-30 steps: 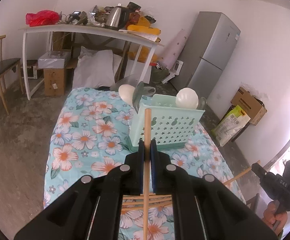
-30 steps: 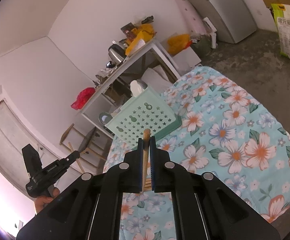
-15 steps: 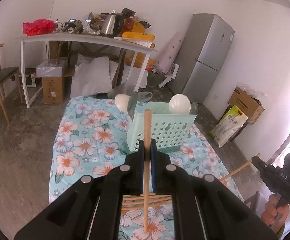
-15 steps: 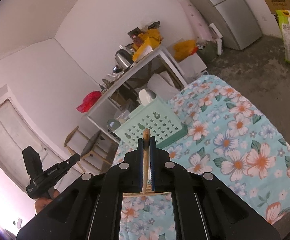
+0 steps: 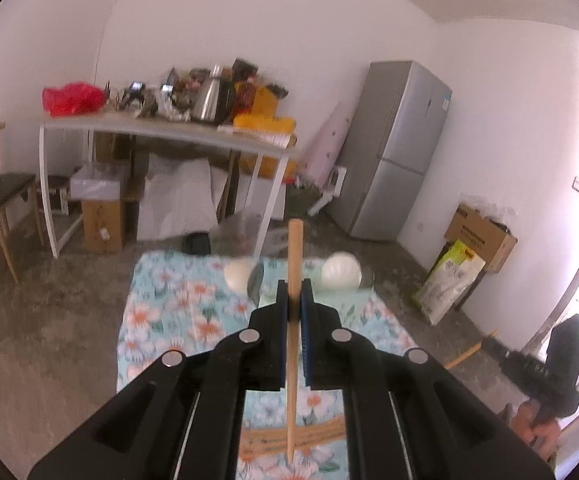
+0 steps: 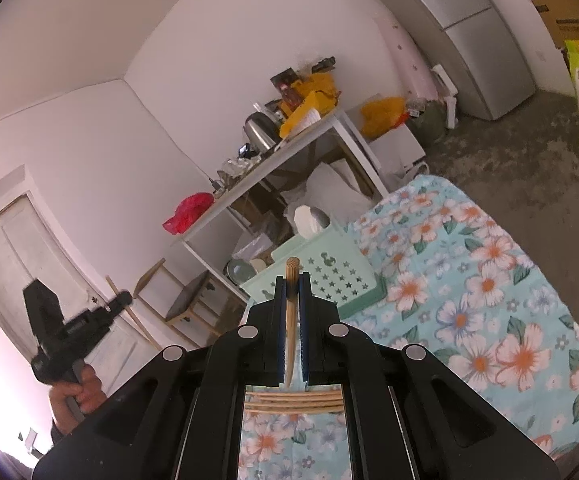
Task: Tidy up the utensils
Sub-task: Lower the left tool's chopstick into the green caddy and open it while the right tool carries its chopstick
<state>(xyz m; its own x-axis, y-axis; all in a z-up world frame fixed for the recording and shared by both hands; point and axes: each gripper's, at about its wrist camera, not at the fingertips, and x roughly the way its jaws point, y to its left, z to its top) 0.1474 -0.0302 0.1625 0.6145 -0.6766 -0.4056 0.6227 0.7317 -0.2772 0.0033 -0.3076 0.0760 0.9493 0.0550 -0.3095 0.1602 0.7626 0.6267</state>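
Floral cloth filling lower right; mint basket mid-frame. I'm pinching chopstick with left gripper, second chopstick with right gripper.

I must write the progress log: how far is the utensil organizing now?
Done: spoons already stand in the green basket. In hand: the left gripper and right gripper each clamp one chopstick. Left: several chopsticks lie on the floral cloth.
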